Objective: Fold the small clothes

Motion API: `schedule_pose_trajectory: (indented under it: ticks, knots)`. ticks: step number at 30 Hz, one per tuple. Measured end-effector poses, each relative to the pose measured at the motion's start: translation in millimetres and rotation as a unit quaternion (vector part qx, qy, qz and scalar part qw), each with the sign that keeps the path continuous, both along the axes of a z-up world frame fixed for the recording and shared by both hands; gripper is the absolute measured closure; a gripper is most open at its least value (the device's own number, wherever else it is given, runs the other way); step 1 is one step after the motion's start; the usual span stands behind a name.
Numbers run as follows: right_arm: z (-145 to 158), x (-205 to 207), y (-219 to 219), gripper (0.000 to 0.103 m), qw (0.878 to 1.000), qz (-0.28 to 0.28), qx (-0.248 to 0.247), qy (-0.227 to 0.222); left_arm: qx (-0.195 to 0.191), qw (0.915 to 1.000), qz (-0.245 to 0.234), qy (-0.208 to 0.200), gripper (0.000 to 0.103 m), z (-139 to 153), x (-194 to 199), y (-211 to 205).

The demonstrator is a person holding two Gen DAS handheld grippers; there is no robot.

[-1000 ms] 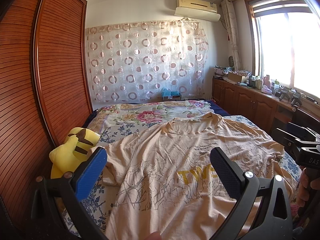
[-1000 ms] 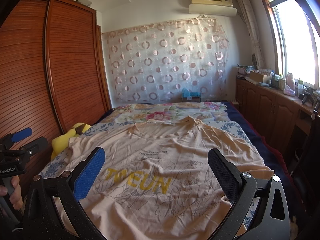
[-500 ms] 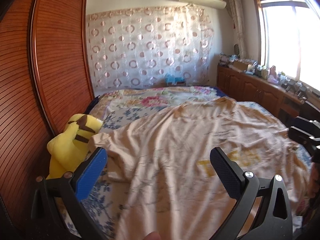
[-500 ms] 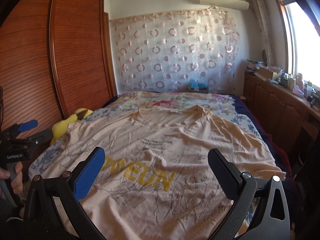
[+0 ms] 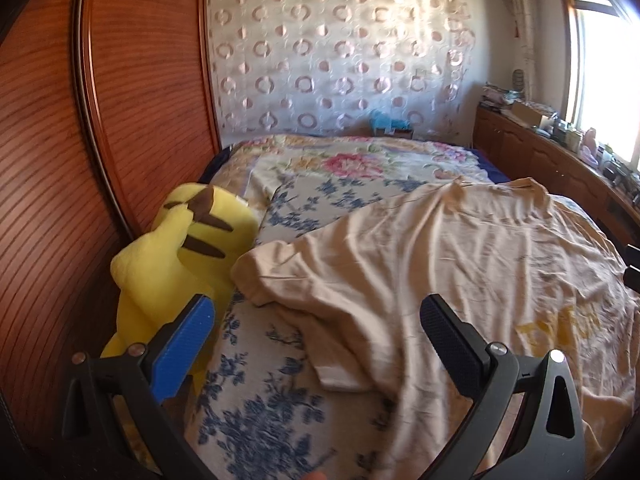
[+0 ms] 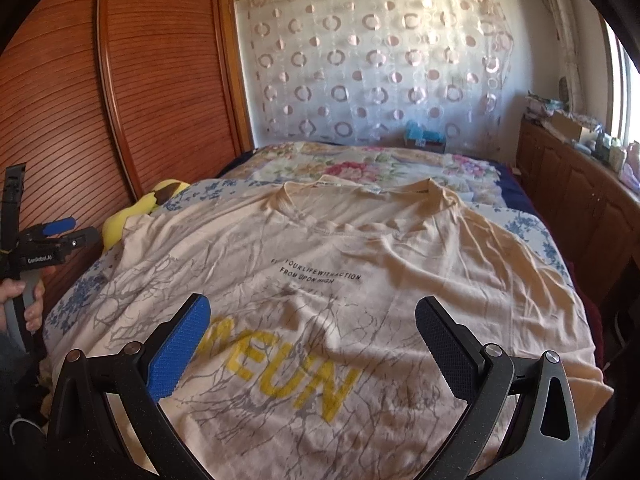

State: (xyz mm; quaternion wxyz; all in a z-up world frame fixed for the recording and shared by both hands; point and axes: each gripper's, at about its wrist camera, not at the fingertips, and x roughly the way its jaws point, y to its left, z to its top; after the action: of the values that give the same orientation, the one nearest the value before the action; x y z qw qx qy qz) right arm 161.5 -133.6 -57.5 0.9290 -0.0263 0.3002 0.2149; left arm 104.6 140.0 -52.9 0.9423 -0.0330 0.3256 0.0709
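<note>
A beige T-shirt (image 6: pixel 360 264) with yellow letters and grey branch print lies spread face up on the bed, collar toward the far end. In the left wrist view the T-shirt (image 5: pixel 460 264) lies to the right, its left sleeve (image 5: pixel 280 276) bunched just ahead of my left gripper (image 5: pixel 316 328). That gripper is open and empty, above the sleeve area. My right gripper (image 6: pixel 312 332) is open and empty, hovering over the shirt's lower chest print. The left gripper also shows in the right wrist view (image 6: pixel 48 240), held by a hand at the bed's left edge.
A yellow plush toy (image 5: pixel 180 256) lies at the bed's left side against the wooden wardrobe (image 5: pixel 100 120). The bed has a blue floral sheet (image 5: pixel 260 400) and a flowered cover (image 5: pixel 352 160). Wooden cabinets (image 6: pixel 580 184) with clutter run along the right under the window.
The left gripper has swung left and lower, toward the shirt's left sleeve and the plush toy. The right gripper has moved slightly closer over the shirt. Both stay open.
</note>
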Motion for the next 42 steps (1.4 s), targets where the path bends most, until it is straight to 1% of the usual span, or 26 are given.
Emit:
schedule_pose_trajectory:
  ticks: [4,6,10,12,14,17,18,20,21,22,24,26,29,30,32,33,34,35,36,38,39,42]
  knots:
    - [-4.5,22.0,6.4,0.000,1.000,0.012,-0.007,0.019,-0.025,0.9993,0.005,0.027,0.000,-12.9,18.1,16.6]
    - [-6.8,31.5,8.7,0.000,0.999,0.016,-0.008,0.029,-0.031,0.9987,0.005,0.041,0.002,-19.1,24.0,20.5]
    - [-15.8,50.2,15.4,0.000,0.998,0.030,-0.015,0.053,-0.056,0.9959,0.003,0.072,0.004,-34.8,34.0,27.7]
    - [-21.1,57.6,19.0,0.000,0.997,0.038,-0.020,0.064,-0.059,0.9947,0.004,0.083,0.005,-37.8,36.9,30.4]
    - [-27.5,65.2,23.1,0.000,0.996,0.044,-0.027,0.075,-0.068,0.9934,0.004,0.092,0.006,-41.0,41.4,33.7]
    - [-35.8,74.4,27.0,0.000,0.994,0.052,-0.035,0.091,-0.096,0.9904,0.001,0.099,0.008,-43.5,46.9,41.3]
    - [-37.9,76.2,28.1,0.000,0.993,0.053,-0.037,0.095,-0.105,0.9894,-0.001,0.100,0.013,-44.4,50.2,43.8]
    - [-42.9,80.8,30.0,0.000,0.992,0.054,-0.043,0.103,-0.119,0.9873,-0.002,0.105,0.018,-45.9,56.3,49.6]
    - [-45.2,82.2,30.5,0.000,0.992,0.054,-0.045,0.106,-0.125,0.9863,-0.002,0.107,0.024,-47.0,59.3,51.8]
    - [-48.3,83.1,30.8,0.000,0.991,0.054,-0.049,0.109,-0.128,0.9857,-0.002,0.109,0.027,-47.7,61.4,54.0]
    - [-52.5,84.2,31.1,0.000,0.991,0.053,-0.055,0.114,-0.134,0.9845,0.000,0.113,0.041,-49.3,66.4,58.3]
    - [-57.1,85.8,31.6,0.000,0.989,0.050,-0.060,0.122,-0.136,0.9838,-0.003,0.117,0.045,-50.9,70.3,59.4]
    - [-57.3,85.4,30.9,0.000,0.989,0.046,-0.063,0.123,-0.125,0.9842,-0.010,0.125,0.048,-52.6,73.6,57.0]
    - [-58.2,85.6,31.1,0.000,0.989,0.045,-0.063,0.126,-0.121,0.9846,-0.012,0.125,0.053,-52.7,74.1,56.3]
    - [-59.4,85.3,31.9,0.000,0.989,0.047,-0.064,0.126,-0.112,0.9854,-0.015,0.127,0.058,-52.6,74.6,55.4]
    - [-59.6,85.7,32.3,0.000,0.989,0.047,-0.066,0.125,-0.107,0.9859,-0.014,0.127,0.064,-52.3,75.6,55.7]
    - [-60.2,85.5,32.3,0.000,0.989,0.045,-0.068,0.125,-0.102,0.9864,-0.013,0.129,0.068,-51.9,76.5,55.9]
    - [-60.2,85.2,33.1,0.000,0.989,0.044,-0.070,0.125,-0.097,0.9867,-0.014,0.129,0.080,-51.2,77.0,55.9]
    - [-60.8,85.2,34.8,0.000,0.989,0.044,-0.073,0.123,-0.099,0.9865,-0.017,0.129,0.089,-50.0,78.1,56.1]
    - [-60.7,84.2,38.2,0.000,0.988,0.045,-0.081,0.122,-0.098,0.9867,-0.024,0.128,0.096,-47.9,78.6,54.5]
    - [-61.4,83.5,39.6,0.000,0.988,0.046,-0.085,0.121,-0.092,0.9874,-0.027,0.126,0.098,-44.7,78.9,52.0]
    - [-62.9,84.1,41.4,0.000,0.988,0.048,-0.090,0.120,-0.081,0.9894,-0.041,0.113,0.100,-28.8,79.1,40.9]
